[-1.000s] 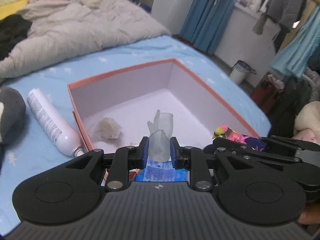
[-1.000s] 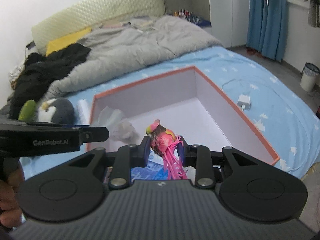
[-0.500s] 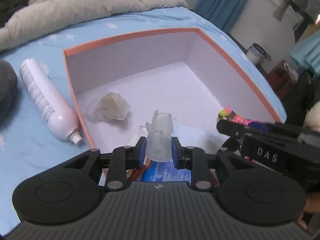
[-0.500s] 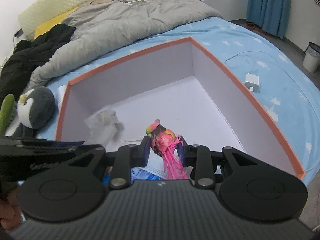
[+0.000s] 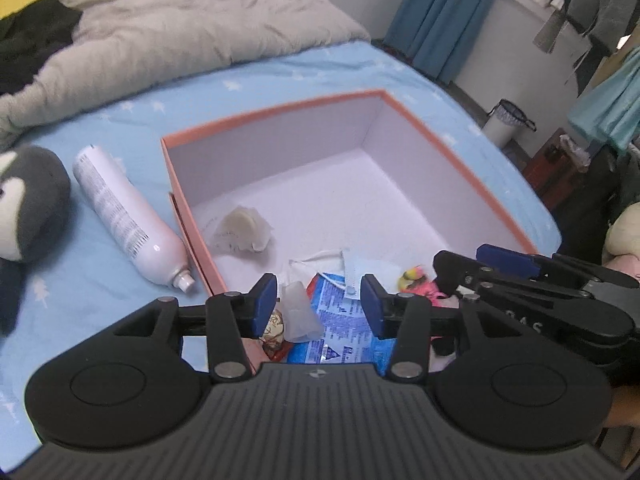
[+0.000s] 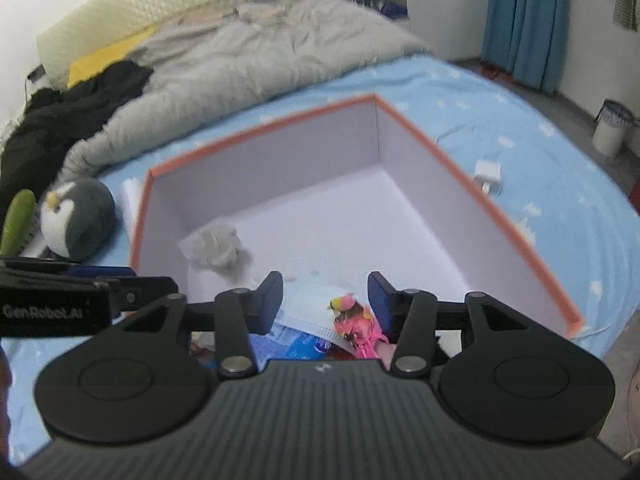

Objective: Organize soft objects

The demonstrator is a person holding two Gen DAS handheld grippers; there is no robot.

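Note:
The orange box with a white inside lies on the blue bedsheet. My left gripper hangs over its near corner, jaws opening; a translucent soft piece lies loose beneath them by the left pad, not pressed. My right gripper is beside it, jaws opening too. The pink and yellow toy rests close to its right pad, free of the grip, on a face mask. A crumpled tissue sits in the box's left part. The toy and right gripper show in the left wrist view.
A blue packet lies under both grippers. A white spray bottle and a grey penguin plush lie left of the box. A white charger is on the sheet to the right, a grey duvet behind.
Both grippers opened. The translucent piece dropped out of the left jaws and the pink toy out of the right jaws, into the box's near corner. The left gripper pulled back a little.

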